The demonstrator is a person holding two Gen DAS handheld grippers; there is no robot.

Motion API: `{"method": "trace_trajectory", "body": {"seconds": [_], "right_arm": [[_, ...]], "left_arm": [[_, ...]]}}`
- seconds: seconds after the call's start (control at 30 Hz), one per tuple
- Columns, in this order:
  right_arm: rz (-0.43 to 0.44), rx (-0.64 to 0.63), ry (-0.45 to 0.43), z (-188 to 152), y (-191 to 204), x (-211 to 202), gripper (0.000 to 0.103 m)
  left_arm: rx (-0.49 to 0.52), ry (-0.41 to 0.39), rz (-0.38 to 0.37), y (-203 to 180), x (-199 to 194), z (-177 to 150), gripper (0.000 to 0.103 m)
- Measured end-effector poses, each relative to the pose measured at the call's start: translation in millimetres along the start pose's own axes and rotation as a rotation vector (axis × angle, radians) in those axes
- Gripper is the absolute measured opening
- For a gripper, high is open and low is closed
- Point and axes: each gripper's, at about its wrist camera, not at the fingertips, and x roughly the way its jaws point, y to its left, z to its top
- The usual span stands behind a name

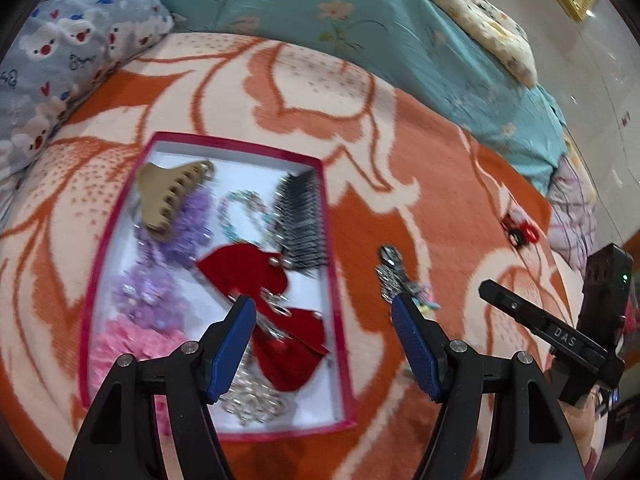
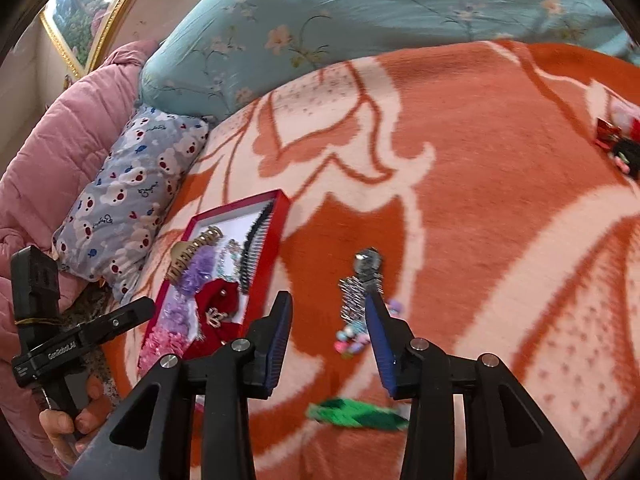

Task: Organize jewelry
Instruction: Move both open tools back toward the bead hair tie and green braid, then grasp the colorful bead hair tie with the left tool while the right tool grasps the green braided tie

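Observation:
A pink-rimmed box (image 1: 332,248) with a white floor lies on the orange blanket; it also shows in the right wrist view (image 2: 280,220). It holds a tan claw clip (image 1: 172,196), purple flowers (image 1: 192,232), a black comb (image 1: 300,224), red bows (image 1: 248,268), a bead bracelet and silver chains. A silver sparkly hair piece (image 1: 390,270) lies on the blanket right of the box, also seen in the right wrist view (image 2: 360,284), with small coloured beads (image 2: 352,340) beside it. My left gripper (image 1: 324,320) is open over the box's right edge. My right gripper (image 2: 328,316) is open, just before the silver piece.
A green hair clip (image 2: 356,416) lies under my right gripper. Red and black hair ties (image 1: 520,230) lie farther right, also visible (image 2: 616,140). A grey patterned pillow (image 1: 68,60), a teal floral quilt (image 1: 360,20) and a pink quilt (image 2: 52,152) border the blanket.

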Motion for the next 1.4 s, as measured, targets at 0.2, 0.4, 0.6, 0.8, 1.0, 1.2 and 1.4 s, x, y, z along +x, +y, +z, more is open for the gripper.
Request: {"method": "trace_trajectory", "body": {"seconds": [0.2,0.4,0.6,0.8,1.0,1.2,1.4], "right_arm": [[-0.01,0.017,0.02,-14.7,-15.0,-6.8,0.041],[-0.016,-0.039,0.059,-36.4,-14.9,-9.9,0.051],[-0.03,-0.163,0.11,-52.6,-4.4,1.0,0.06],[-0.11,-0.331,0.126,-65.4,11.5,16.1,0.064],[-0.057,-0.183,0.11,-58.8,-22.1,5.3,0.008],[-0.08,-0.021,0.012,-40.4,-67.4,-32.9,0.008],[-0.043,0.074,-0.028,-36.1,-92.7,-51.0,0.008]], "left_arm": [[0.039,0.039,-0.019,-19.3,9.6,-9.3,0.07],[0.043,0.057,-0.003,-26.2,19.9,-10.3,0.07],[0.046,0.071,0.016,-31.4,29.7,-9.9,0.07],[0.071,0.094,0.028,-43.5,47.4,-1.8,0.07],[0.125,0.116,0.027,-65.7,72.9,5.1,0.07],[0.207,0.17,0.007,-99.3,120.6,4.5,0.069],[0.306,0.241,0.062,-126.9,179.7,-0.3,0.053]]}}
